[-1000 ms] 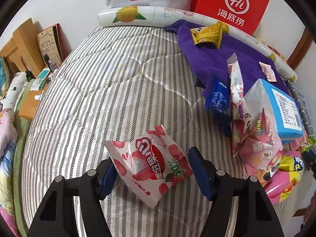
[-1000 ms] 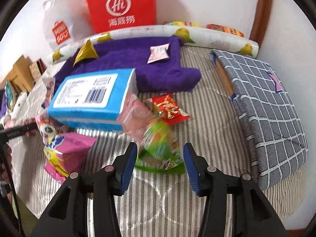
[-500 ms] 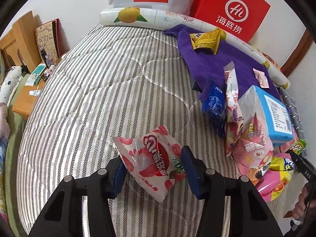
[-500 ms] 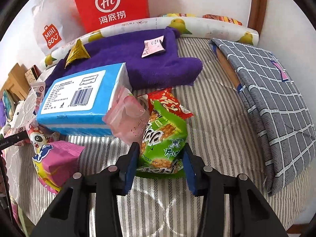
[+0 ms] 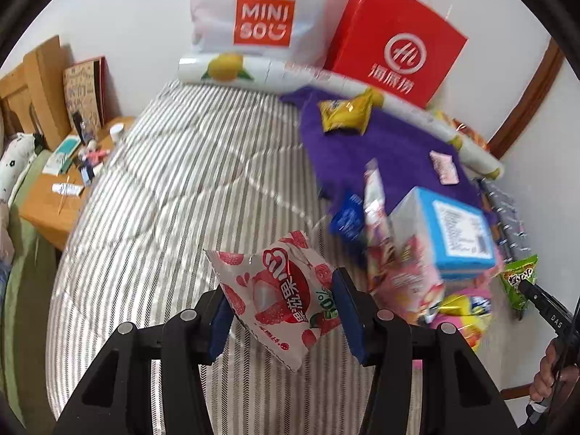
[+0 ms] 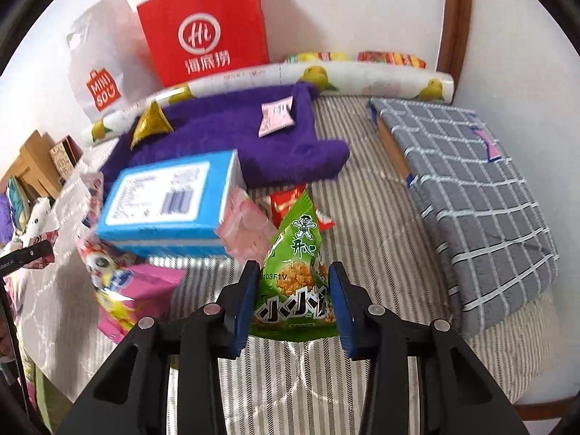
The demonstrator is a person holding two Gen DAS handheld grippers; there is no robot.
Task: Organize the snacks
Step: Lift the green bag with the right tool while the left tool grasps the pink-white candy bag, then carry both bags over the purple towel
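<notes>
Striped bed (image 5: 174,188) lies bare leftward; snack pile (image 5: 427,253) crowds its right edge.

Striped bed (image 5: 174,195) under purple towel (image 6: 232,134)

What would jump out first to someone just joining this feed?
Each gripper has a snack: the left gripper pinches a red-and-white lychee packet, and the right gripper, jaws closing, grips a green triangular packet. Both packets look raised off the striped bed. Behind them, a snack pile surrounds a blue box, with a red paper bag against the far wall.
</notes>
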